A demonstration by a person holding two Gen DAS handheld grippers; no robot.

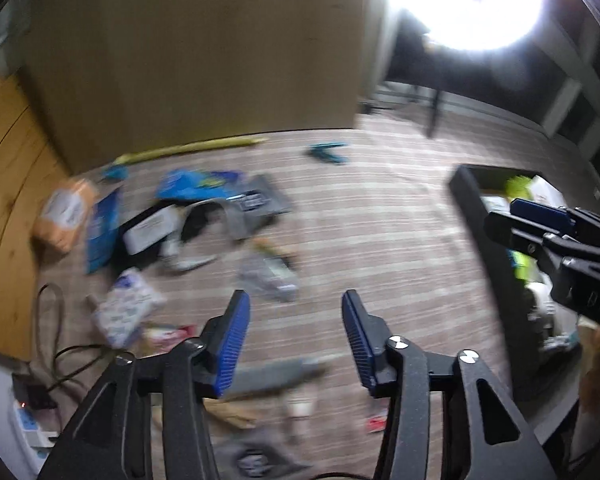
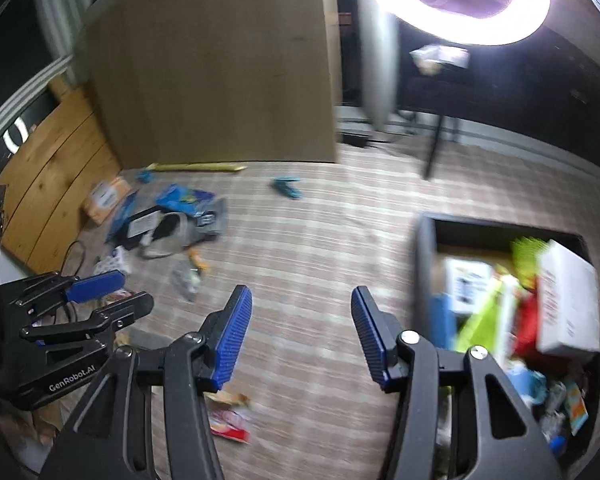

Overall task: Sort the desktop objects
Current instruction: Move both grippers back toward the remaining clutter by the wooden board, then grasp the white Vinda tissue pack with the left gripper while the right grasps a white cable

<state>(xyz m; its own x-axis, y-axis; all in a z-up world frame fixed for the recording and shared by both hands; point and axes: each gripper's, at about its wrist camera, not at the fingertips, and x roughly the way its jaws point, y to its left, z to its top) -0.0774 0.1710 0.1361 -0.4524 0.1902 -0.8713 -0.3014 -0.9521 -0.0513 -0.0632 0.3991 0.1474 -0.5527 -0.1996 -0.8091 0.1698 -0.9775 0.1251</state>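
Observation:
My left gripper (image 1: 296,332) is open and empty above the striped cloth, and it shows at the left of the right wrist view (image 2: 112,292). My right gripper (image 2: 302,332) is open and empty, and it shows at the right of the left wrist view (image 1: 512,220), over the dark bin (image 2: 424,264). The bin holds several packets and boxes, among them a white box (image 2: 568,304). Loose items lie scattered at the left: an orange packet (image 1: 66,216), a blue packet (image 1: 196,184), a grey pouch (image 1: 256,204), a clear wrapper (image 1: 268,276) and a patterned packet (image 1: 128,308). A red snack packet (image 2: 228,420) lies under my right gripper.
A brown board (image 1: 204,52) stands upright at the back with a yellow strip (image 1: 192,148) at its foot. A teal item (image 1: 328,152) lies alone at the back. Cables and a power strip (image 1: 32,420) sit at the lower left. A ring light (image 2: 460,0) glares overhead.

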